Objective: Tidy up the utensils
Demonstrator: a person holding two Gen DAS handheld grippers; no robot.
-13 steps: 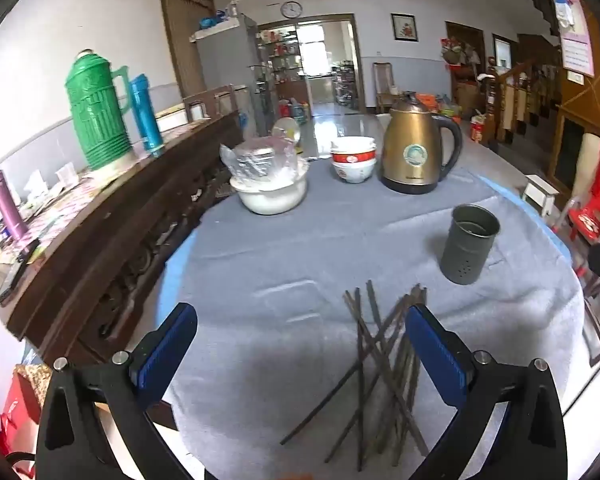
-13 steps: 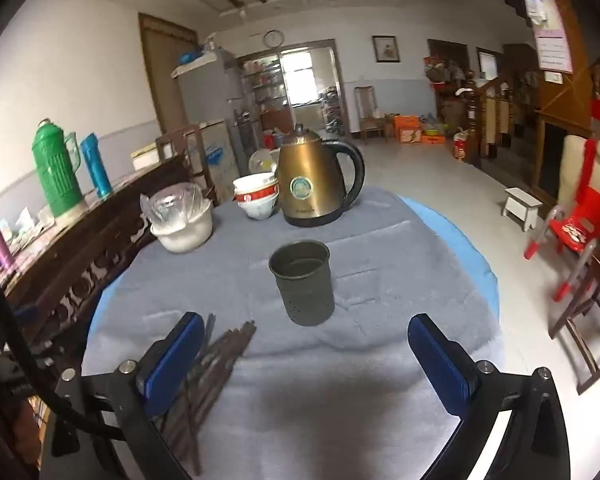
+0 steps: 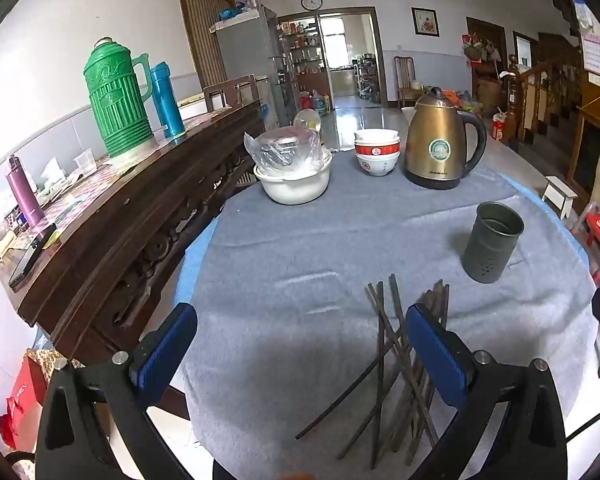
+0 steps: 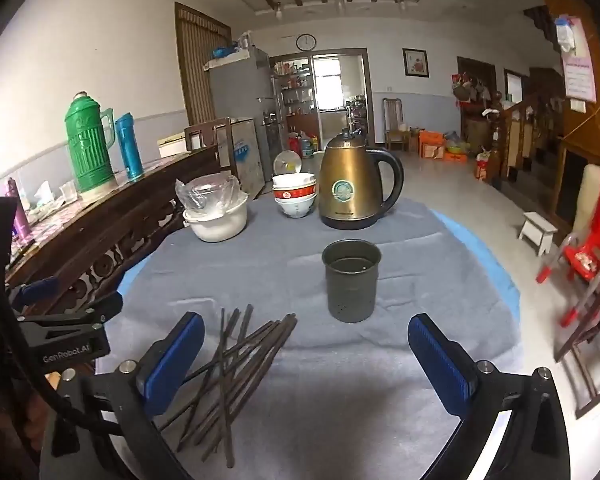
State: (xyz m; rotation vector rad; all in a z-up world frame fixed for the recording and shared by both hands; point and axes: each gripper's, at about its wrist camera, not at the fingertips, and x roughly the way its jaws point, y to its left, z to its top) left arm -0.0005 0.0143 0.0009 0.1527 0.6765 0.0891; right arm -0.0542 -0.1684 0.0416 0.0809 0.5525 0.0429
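Note:
Several dark chopsticks (image 3: 384,360) lie in a loose crossed pile on the grey cloth near the table's front edge. A dark metal utensil holder (image 3: 493,241) stands upright and empty beyond them, to the right. My left gripper (image 3: 300,348) is open above the cloth, and its right finger (image 3: 436,354) overlaps the pile. In the right wrist view the chopsticks (image 4: 240,360) lie beside the left finger (image 4: 172,356) of my right gripper (image 4: 306,360). It is open with nothing between its pads, and the holder (image 4: 352,280) is straight ahead. The left gripper (image 4: 68,332) shows at the left edge.
At the table's far side stand a gold kettle (image 3: 440,152), stacked bowls (image 3: 377,154) and a white bowl with a plastic bag (image 3: 294,182). A dark wooden sideboard (image 3: 140,216) with flasks runs along the left. Red chairs (image 4: 584,256) stand to the right.
Both views have shifted: the holder, kettle and chopsticks sit further right in each frame, so both grippers have swung slightly left. Jaws stay wide and the objects have not moved.

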